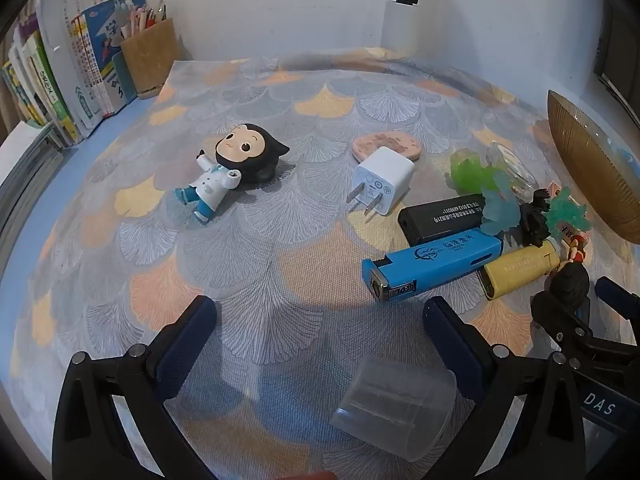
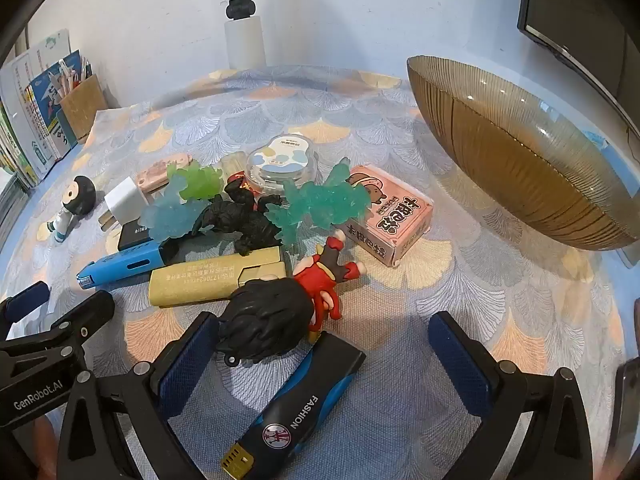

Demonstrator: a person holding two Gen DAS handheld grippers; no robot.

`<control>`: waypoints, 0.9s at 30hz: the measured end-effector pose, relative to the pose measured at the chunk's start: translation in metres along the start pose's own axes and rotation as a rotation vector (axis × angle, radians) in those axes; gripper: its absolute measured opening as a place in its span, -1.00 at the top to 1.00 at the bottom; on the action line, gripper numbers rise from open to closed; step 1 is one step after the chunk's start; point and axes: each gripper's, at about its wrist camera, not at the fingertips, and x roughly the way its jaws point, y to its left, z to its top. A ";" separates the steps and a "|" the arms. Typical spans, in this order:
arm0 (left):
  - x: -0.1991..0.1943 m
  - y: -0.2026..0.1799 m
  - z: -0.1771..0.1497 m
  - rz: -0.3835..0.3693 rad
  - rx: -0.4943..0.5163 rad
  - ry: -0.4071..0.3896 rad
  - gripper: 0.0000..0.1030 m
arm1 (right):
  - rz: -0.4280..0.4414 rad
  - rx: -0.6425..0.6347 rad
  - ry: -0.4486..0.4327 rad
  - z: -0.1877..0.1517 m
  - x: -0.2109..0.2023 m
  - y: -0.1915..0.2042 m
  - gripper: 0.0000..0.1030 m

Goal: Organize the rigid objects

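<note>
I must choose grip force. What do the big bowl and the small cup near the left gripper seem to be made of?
Big bowl: probably amber glass or hard plastic, glossy and ribbed, with bright glints.
Small cup: likely frosted, translucent plastic; the cloth's pattern shows through it dimly.

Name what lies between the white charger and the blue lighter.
In the left wrist view, a black lighter lies between the white charger and the blue lighter.

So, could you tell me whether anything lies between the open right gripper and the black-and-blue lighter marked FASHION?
Nothing visible blocks it. The lighter already lies between the right gripper's open fingers. Only the red figurine's black-haired head crowds the lighter's far end, beside the left finger.
</note>
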 end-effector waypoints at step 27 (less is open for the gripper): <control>-0.171 0.005 -0.058 0.045 0.002 -0.297 -0.98 | 0.038 0.079 -0.360 -0.057 -0.168 0.000 -0.99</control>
